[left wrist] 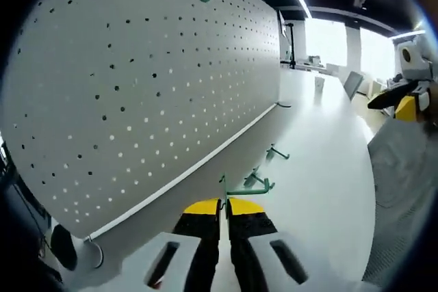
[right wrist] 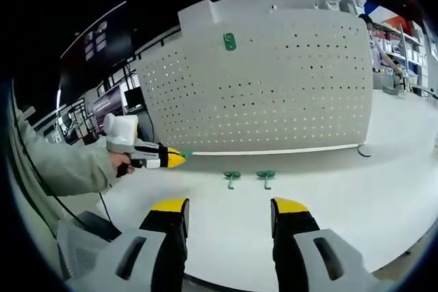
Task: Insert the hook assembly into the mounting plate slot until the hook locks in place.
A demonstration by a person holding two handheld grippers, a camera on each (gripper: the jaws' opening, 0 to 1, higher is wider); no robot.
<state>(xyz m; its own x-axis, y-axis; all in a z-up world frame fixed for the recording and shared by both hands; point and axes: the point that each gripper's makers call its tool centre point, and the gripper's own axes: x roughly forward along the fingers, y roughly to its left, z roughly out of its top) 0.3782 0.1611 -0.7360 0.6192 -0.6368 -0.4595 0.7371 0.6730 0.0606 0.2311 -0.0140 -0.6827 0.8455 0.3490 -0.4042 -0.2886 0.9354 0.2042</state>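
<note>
Between left tool (left wrist: 224,211) jaws, green hook (left wrist: 241,188)

The left gripper (left wrist: 224,213) has two black fingers (left wrist: 198,237) capped with yellow tips, rising out of pale grey housings, each with a dark slanted slot; a small red mark shows at the edge of the left-hand slot. The right gripper (right wrist: 230,211) is built the same: black fingers (right wrist: 168,234), yellow caps, grey slotted housings. Seen from the right gripper view, the left tool has a white boxy body and a yellow nose. The person's sleeve (right wrist: 58,162) is pale grey-green.
</note>
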